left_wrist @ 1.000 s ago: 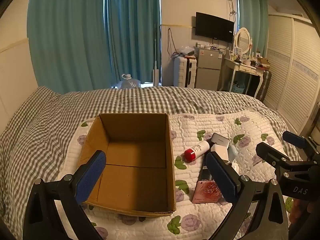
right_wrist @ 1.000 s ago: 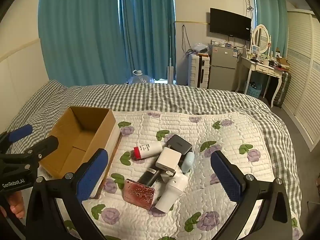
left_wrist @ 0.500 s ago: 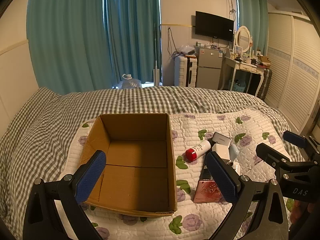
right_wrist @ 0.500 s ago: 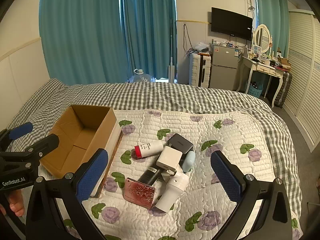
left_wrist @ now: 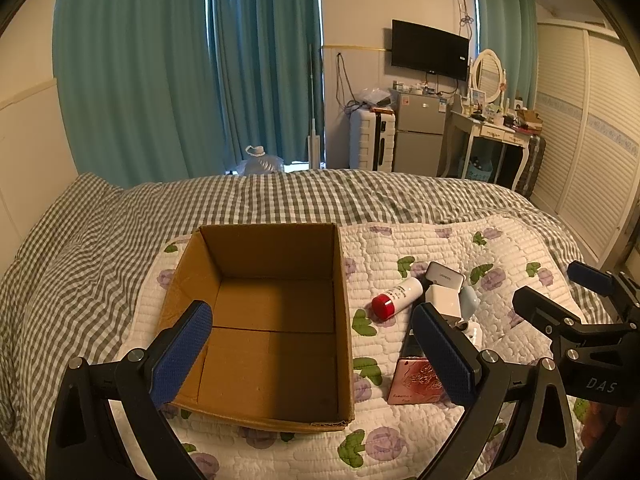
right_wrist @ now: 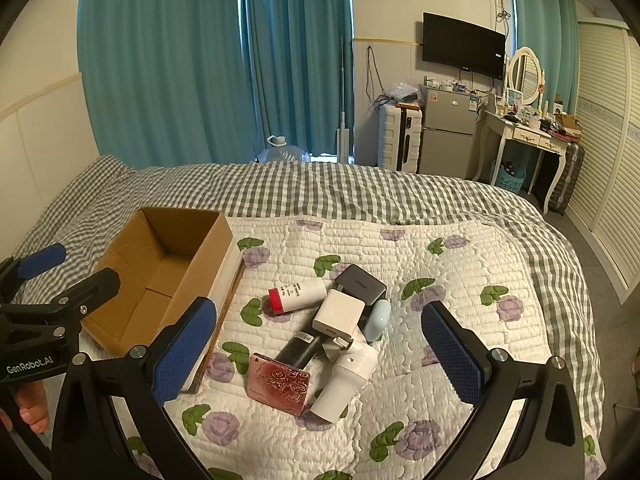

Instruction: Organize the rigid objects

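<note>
Left gripper (left_wrist: 312,350): jaws spread wide with nothing between them, held above the near part of the cardboard box; in the right wrist view it shows at 9 o'clock, with part of a hand below it.
Right gripper (right_wrist: 320,350): jaws spread wide, holding nothing, hanging over the pile of small things; in the left wrist view it shows at 4 o'clock.
Cardboard box (left_wrist: 276,264): open at the top, nothing visible inside, resting on the floral quilt (right_wrist: 460,280); in the left wrist view it fills the centre.
Pile: just beside the box, toward 3 o'clock of it in the left wrist view, near the centre of the right wrist view.
White tube with red cap (right_wrist: 298,295): lying flat at 10 o'clock in the pile, cap toward the box.
Dark grey charger (right_wrist: 362,282): at 12 o'clock in the pile, partly under the white plug cube (right_wrist: 339,316).
Pale blue case (right_wrist: 377,320): at 3 o'clock of the cube, touching it.
Black cylinder (right_wrist: 300,350): slanted at 7 o'clock of the cube, its lower end against the pink rose-embossed case (right_wrist: 280,384).
White bottle (right_wrist: 346,380): lying tilted at 5 o'clock in the pile, beside the pink case.
Bed: grey checked cover (right_wrist: 320,188) under the quilt.
</note>
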